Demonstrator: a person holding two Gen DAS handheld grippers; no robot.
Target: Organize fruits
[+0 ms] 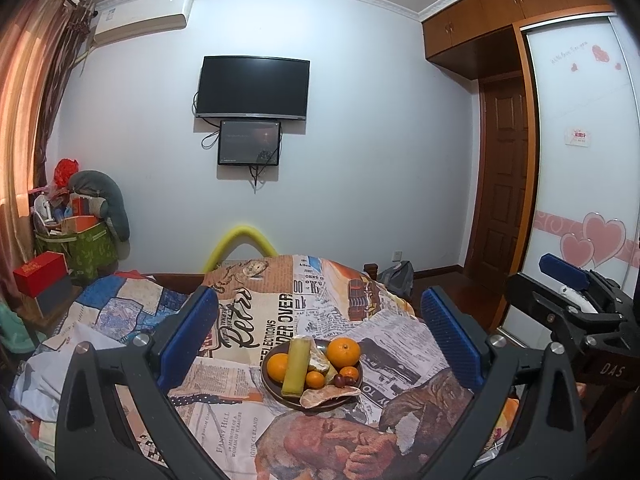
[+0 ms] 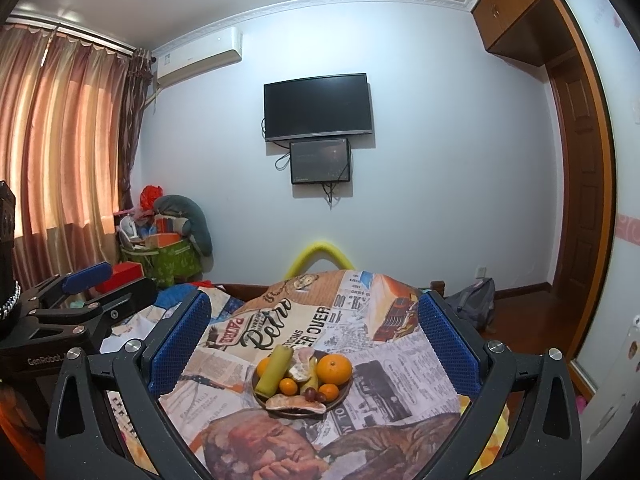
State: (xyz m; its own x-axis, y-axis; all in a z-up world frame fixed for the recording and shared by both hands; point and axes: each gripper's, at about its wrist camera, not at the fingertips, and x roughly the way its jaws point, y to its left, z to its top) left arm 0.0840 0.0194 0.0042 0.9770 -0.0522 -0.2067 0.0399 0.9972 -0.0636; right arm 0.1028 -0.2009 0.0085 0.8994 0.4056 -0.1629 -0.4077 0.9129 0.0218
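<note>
A dark round plate (image 1: 276, 392) (image 2: 344, 394) sits on a table covered with a newspaper-print cloth. It holds a large orange (image 1: 344, 352) (image 2: 334, 369), several smaller oranges (image 1: 278, 367) (image 2: 288, 386), a yellow-green stick (image 1: 297, 366) (image 2: 274, 370), dark grapes (image 1: 343, 380) (image 2: 313, 394) and pieces of peel (image 1: 330, 395) (image 2: 296, 402). My left gripper (image 1: 320, 320) is open, held above and before the plate. My right gripper (image 2: 314, 320) is open too, likewise short of the plate. Each gripper shows at the edge of the other's view.
The printed cloth (image 1: 256, 320) (image 2: 384, 360) drapes over the table. A bed with a patchwork cover (image 1: 120, 312) lies left. A green bag of clutter (image 1: 80, 248) and a red box (image 1: 40, 274) stand by the curtain. A wardrobe door (image 1: 580, 160) is at the right.
</note>
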